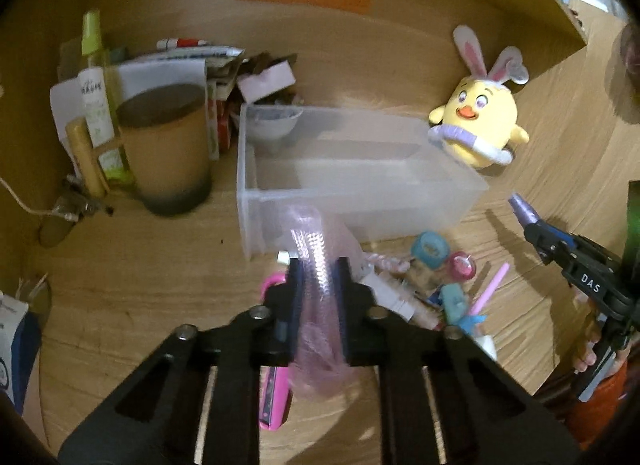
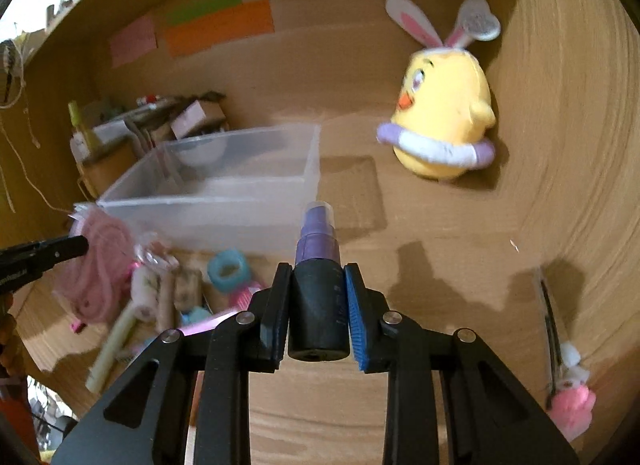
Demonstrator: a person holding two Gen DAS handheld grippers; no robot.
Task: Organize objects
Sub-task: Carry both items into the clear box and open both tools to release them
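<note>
Here, pink packet gripped, spray bottle gripped

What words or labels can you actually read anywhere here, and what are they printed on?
"DAS": white letters on the black right gripper, seen from the left wrist camera.
Script lettering on the green spray bottle: too blurred to read.
Print on the small black and purple bottle in the right gripper: too faint to read.

Yellow plush chick, purple-black spray bottle, pink shiny packet, translucent bin
</note>
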